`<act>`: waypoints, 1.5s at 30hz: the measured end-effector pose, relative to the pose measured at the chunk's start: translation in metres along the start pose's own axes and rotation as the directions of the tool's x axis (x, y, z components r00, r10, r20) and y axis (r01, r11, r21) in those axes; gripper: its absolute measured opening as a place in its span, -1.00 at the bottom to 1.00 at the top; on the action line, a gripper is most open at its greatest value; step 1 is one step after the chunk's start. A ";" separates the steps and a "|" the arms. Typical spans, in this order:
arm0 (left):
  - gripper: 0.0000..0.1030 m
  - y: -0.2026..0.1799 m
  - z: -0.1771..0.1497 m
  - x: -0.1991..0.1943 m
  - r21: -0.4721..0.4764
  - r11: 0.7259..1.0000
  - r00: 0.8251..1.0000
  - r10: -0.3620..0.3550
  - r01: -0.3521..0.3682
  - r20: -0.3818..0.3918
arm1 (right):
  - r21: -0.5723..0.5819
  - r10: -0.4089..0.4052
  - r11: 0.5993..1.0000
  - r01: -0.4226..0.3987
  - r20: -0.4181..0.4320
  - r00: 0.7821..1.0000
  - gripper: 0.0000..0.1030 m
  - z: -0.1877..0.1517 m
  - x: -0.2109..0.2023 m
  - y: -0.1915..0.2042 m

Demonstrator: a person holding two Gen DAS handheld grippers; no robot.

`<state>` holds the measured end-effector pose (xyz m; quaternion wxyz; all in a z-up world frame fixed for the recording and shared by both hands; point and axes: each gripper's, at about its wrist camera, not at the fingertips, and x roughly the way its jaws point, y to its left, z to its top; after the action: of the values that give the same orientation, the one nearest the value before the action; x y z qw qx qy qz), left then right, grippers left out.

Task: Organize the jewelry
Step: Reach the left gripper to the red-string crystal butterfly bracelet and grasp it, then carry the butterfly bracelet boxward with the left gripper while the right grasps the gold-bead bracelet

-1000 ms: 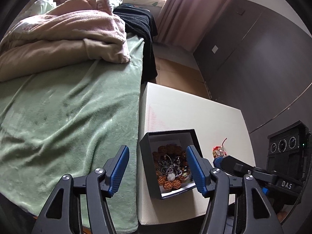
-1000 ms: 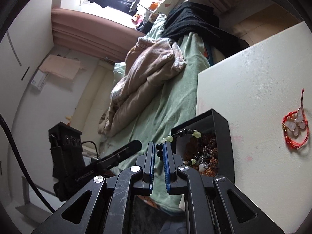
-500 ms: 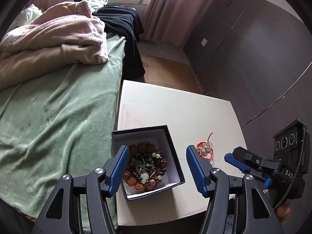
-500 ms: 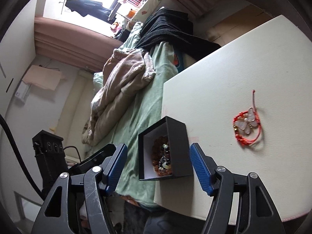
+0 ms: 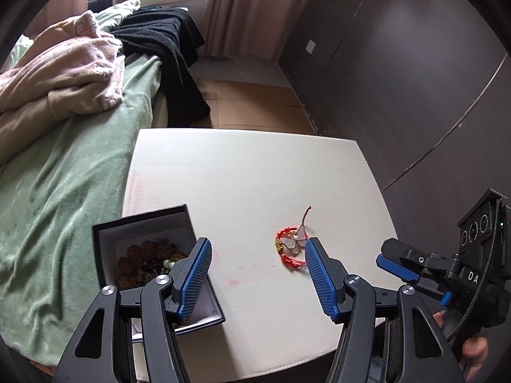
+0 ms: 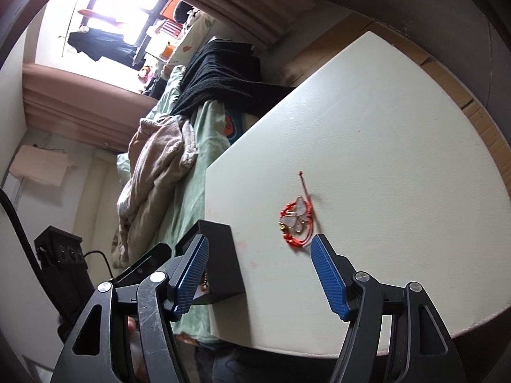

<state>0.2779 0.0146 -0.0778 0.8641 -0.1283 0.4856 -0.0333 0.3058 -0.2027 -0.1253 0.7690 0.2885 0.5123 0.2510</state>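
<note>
A green blanket (image 5: 60,198) covers the bed to my left, against the white surface (image 5: 255,175). At that surface's near left corner sits the open black box (image 5: 105,236), holding brown beaded bracelets (image 5: 143,255) and other jewelry. My left gripper (image 5: 257,274) hangs over the surface, jaws spread wide and empty. Further right the red cord bracelet (image 5: 292,247) with its pale butterfly charm lies on the surface, apart from the box. My right gripper (image 6: 258,276) hovers near it, jaws also released.
</note>
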 end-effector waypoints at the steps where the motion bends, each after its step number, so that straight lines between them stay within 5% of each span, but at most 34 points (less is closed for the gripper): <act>1: 0.20 -0.006 0.001 0.005 0.011 1.000 1.000 0.003 -0.003 -0.001 | 0.012 -0.010 1.000 0.010 0.004 1.000 0.30 0.001 -0.003 -0.005; 6: 0.18 -0.026 0.003 0.029 0.035 0.999 1.000 0.010 -0.009 -0.029 | 0.082 -0.026 0.996 0.024 0.025 0.999 0.30 0.005 -0.019 -0.030; 11: -0.09 -0.044 0.004 0.050 0.068 0.998 0.998 0.015 -0.011 -0.059 | 0.124 -0.025 0.992 0.020 0.036 0.999 0.30 0.007 -0.030 -0.048; 27: -0.51 -0.059 0.005 0.116 0.130 0.991 0.986 0.059 -0.039 -0.153 | 0.211 -0.009 0.977 0.001 0.035 0.999 0.30 0.013 -0.035 -0.074; 45: -0.74 -0.044 -0.010 0.122 0.078 0.997 0.985 0.014 -0.001 -0.170 | 0.202 -0.026 0.979 0.023 0.013 1.000 0.30 0.015 -0.027 -0.070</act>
<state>0.3371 -0.0524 -0.1730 0.8239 -0.0895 0.5565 -0.0596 0.3170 -0.2731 -0.1524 0.7428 0.3608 0.5325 0.1858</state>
